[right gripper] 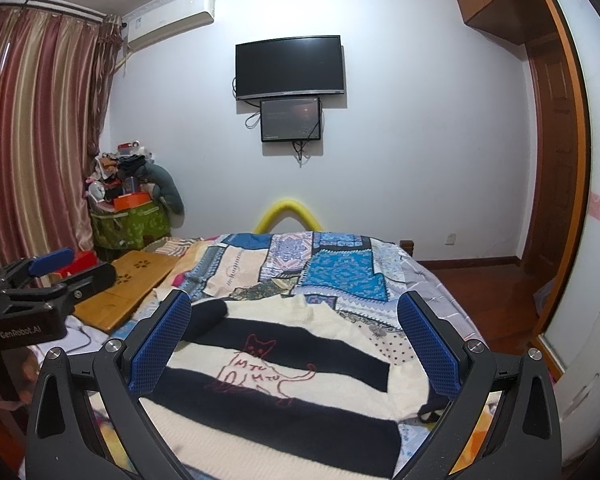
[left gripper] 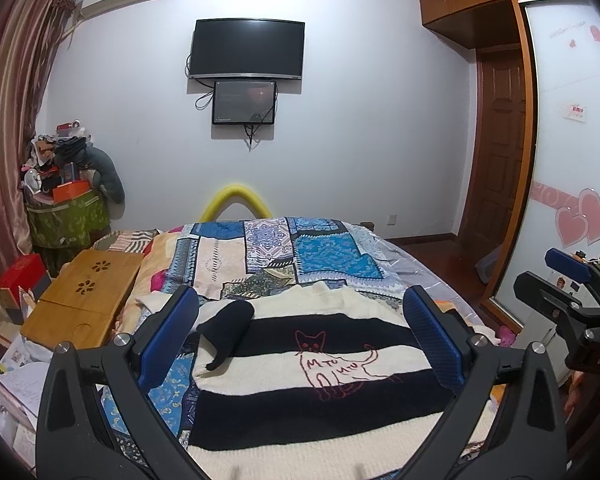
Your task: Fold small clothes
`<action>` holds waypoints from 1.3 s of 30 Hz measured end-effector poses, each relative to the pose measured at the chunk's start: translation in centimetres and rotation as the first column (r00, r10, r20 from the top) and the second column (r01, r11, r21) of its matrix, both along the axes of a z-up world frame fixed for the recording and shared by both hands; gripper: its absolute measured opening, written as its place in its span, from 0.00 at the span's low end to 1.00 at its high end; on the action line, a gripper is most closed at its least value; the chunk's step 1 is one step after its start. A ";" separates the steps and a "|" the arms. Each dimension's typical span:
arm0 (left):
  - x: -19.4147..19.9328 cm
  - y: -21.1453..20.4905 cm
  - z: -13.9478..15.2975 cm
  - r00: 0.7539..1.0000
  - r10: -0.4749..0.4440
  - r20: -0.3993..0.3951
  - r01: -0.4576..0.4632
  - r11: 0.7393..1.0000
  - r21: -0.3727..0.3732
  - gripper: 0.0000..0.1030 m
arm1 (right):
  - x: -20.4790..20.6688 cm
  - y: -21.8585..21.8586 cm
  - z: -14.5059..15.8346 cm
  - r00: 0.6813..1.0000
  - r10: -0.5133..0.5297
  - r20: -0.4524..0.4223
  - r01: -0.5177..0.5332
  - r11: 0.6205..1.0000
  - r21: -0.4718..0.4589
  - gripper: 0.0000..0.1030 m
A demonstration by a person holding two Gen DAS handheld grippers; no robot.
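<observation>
A small black-and-cream striped sweater [left gripper: 300,376] with a red cat outline lies flat on the patchwork bedspread [left gripper: 276,256]. One black sleeve [left gripper: 228,328] is folded in over its left part. My left gripper [left gripper: 300,336] is open and empty, held above the sweater's near half. My right gripper [right gripper: 296,344] is open and empty over the same sweater [right gripper: 284,396]. In the left wrist view the right gripper [left gripper: 572,280] shows at the right edge. In the right wrist view the left gripper [right gripper: 56,268] shows at the left edge.
A wooden lap tray [left gripper: 84,300] lies on the bed's left side, with papers and a red box [left gripper: 20,280] beside it. A cluttered green basket [left gripper: 68,216] stands in the corner. A wardrobe door [left gripper: 572,160] is at the right. Screens [left gripper: 246,48] hang on the far wall.
</observation>
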State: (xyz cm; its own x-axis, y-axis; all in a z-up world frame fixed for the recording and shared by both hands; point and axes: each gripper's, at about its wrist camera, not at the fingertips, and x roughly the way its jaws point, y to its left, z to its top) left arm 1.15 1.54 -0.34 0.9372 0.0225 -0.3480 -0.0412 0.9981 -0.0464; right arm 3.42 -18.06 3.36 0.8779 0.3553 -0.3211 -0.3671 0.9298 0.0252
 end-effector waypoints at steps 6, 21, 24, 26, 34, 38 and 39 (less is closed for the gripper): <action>2.5 1.5 -0.3 0.999 0.034 -0.028 -0.034 0.999 0.000 1.00 | 2.3 0.0 -0.2 1.000 -0.023 0.001 0.023 0.999 -0.029 1.00; 14.2 10.4 -5.7 0.964 0.169 -0.204 -0.178 0.984 -0.028 1.00 | 9.3 1.0 -2.2 0.997 -0.017 -0.070 0.011 0.996 -0.094 1.00; 16.9 12.9 -8.3 0.936 0.213 -0.280 -0.230 0.973 -0.029 1.00 | 10.8 1.4 -3.0 0.995 -0.029 -0.091 0.017 0.992 -0.123 1.00; 18.8 14.9 -10.2 0.916 0.219 -0.335 -0.247 0.968 -0.042 1.00 | 11.9 1.5 -3.6 0.993 -0.038 -0.112 0.022 0.990 -0.139 1.00; 22.5 20.8 -15.1 0.825 0.311 -0.472 -0.374 0.926 -0.044 1.00 | 16.1 1.7 -6.0 0.975 -0.062 -0.211 0.024 0.983 -0.180 1.00; 24.3 23.4 -17.2 0.786 0.318 -0.530 -0.405 0.913 -0.054 1.00 | 17.9 1.9 -7.4 0.963 -0.064 -0.261 0.011 0.980 -0.198 0.99; 24.8 24.1 -17.8 0.775 0.323 -0.543 -0.417 0.907 -0.055 1.00 | 18.4 2.0 -7.8 0.961 -0.063 -0.270 0.007 0.979 -0.203 0.99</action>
